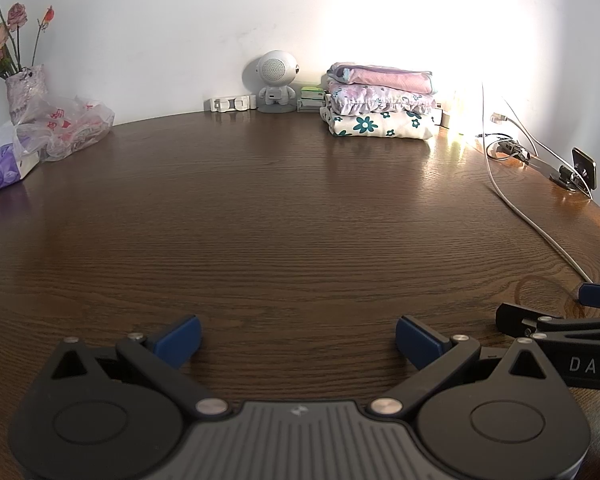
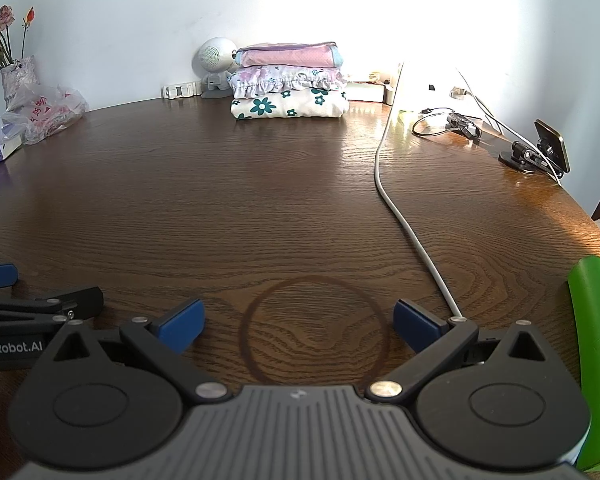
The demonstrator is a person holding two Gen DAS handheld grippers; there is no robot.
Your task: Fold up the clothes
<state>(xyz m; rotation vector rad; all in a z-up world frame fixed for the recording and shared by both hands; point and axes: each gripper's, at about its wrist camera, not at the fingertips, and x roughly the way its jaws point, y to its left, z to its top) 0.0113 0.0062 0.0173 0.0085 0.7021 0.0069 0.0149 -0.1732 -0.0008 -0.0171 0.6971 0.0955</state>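
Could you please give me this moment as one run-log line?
left gripper: open, empty | right gripper: open, empty | folded clothes: stacked by wall | table: no garment in front

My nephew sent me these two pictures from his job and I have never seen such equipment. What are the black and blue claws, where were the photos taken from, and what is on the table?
These are two hand-held grippers, each carrying a fisheye camera that looks along its fingers. One picture comes from the left gripper, the other from the right gripper. Both are open and hold nothing.

On the dark brown wooden table, by the wall, lies a stack of three folded garments, next to a small white robot-shaped speaker. At the left stand a vase of dried roses, a crumpled clear plastic bag and a purple tissue pack. A white cable runs along the right.
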